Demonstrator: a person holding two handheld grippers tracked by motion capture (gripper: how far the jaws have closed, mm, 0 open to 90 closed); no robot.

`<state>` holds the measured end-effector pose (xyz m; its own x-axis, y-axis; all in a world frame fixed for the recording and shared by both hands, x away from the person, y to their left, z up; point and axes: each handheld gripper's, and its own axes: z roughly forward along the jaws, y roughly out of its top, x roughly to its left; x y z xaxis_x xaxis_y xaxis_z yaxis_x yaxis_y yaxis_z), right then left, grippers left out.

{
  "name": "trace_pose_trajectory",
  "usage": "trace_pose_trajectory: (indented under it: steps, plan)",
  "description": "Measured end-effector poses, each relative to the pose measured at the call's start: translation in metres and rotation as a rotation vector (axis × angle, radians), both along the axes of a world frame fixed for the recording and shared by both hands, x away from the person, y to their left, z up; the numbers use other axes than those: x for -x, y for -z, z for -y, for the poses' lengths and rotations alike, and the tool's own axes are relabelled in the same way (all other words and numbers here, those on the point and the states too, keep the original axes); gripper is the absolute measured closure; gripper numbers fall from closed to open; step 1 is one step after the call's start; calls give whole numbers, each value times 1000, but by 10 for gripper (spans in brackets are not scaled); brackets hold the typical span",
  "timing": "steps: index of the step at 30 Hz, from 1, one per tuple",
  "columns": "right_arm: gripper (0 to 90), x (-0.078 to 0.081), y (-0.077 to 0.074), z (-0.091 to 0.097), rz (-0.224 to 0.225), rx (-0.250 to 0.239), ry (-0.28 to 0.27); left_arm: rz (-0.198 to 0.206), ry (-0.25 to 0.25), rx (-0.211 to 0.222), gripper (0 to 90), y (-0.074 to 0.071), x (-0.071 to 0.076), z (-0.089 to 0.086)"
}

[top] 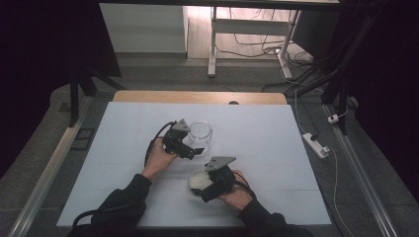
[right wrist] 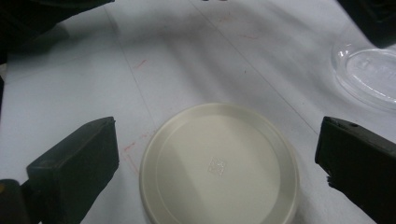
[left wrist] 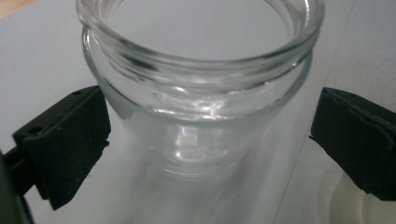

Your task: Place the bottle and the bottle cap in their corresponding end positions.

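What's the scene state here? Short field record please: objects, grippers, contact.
jar: clear glass jar, upright, lidless, on white table
lid: cream lid, flat on table, near the person
left gripper: open, jaws either side of jar; contact unclear
right gripper: open, jaws either side of lid, not touching

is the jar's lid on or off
Off. The glass jar stands with an open mouth, and the cream lid lies flat on the table apart from it.

Clear glass jar (left wrist: 201,107), cream lid (right wrist: 219,163), pale blue table (top: 276,148), black jaws
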<state>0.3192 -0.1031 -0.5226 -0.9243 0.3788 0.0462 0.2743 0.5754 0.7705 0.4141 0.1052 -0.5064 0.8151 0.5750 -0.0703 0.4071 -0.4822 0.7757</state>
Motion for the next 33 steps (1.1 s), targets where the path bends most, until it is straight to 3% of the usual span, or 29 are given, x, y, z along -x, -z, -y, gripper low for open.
trace_pose_trajectory:
  steps: [16,33]
  plan:
    - [0,1,-12,19,-49,-51,29,-20,-5,44,0,-6,27,-18]
    - [0,8,-22,37,0,-44,91,-43,-12,64,0,-9,71,-42]
